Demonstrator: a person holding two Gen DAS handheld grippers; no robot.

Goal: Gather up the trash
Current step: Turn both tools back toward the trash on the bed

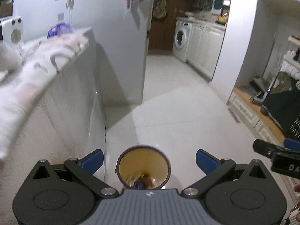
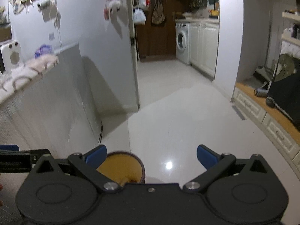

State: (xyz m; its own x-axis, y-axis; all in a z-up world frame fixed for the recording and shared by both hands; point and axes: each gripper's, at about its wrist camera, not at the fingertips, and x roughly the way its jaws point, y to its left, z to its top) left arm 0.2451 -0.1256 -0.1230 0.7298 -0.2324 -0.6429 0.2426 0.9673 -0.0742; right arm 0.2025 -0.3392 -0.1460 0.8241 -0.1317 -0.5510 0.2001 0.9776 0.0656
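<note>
Hovering above the brown round bin (image 1: 144, 166) on the pale floor (image 1: 178, 112), the left tool (image 1: 149, 160) and right tool (image 2: 151, 157) both gape wide and carry nothing, some scraps (image 1: 139, 182) already lie inside, and whatever remains isn't identifiable.

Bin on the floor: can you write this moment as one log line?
task: collect trash | bin: on floor, open, scraps inside | left gripper: open, empty, above bin | right gripper: open, empty, beside bin
</note>
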